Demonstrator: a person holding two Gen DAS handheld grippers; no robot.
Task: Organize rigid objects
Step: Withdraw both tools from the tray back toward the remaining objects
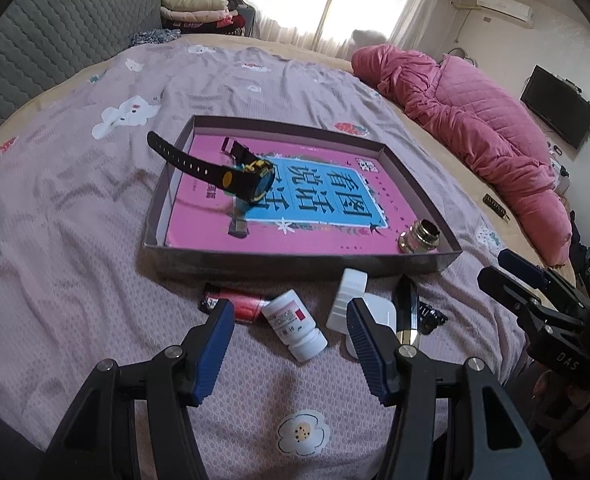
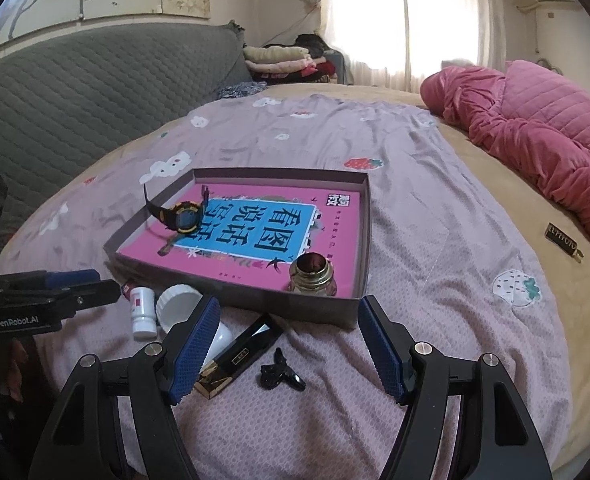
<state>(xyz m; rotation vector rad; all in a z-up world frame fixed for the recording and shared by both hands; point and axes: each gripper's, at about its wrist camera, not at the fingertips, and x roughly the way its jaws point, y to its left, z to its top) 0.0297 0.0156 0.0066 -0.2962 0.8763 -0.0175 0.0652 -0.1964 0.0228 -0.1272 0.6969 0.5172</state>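
A shallow grey box [image 1: 295, 268] on the bed holds a pink book [image 1: 315, 236]. On the book lie a black and yellow watch [image 1: 247, 180], its strap over the left rim, and a brass-coloured metal jar [image 1: 419, 236] in the near right corner. Before the box lie a red and black cylinder [image 1: 235, 304], a white pill bottle [image 1: 295, 328], a white container [image 1: 349, 296], a black and gold case [image 2: 243, 352] and a small black clip [image 2: 281, 374]. My left gripper [image 1: 291, 314] hangs open above the pill bottle. My right gripper [image 2: 287, 308] is open over the case and clip.
A rolled pink quilt [image 2: 535, 128] lies along the right side of the bed. A dark tag [image 2: 561, 240] rests on the beige sheet beside it. Grey padded headboard [image 2: 95, 92] stands at the left, with folded clothes [image 2: 283, 60] behind. The purple blanket [image 2: 435, 220] stretches right of the box.
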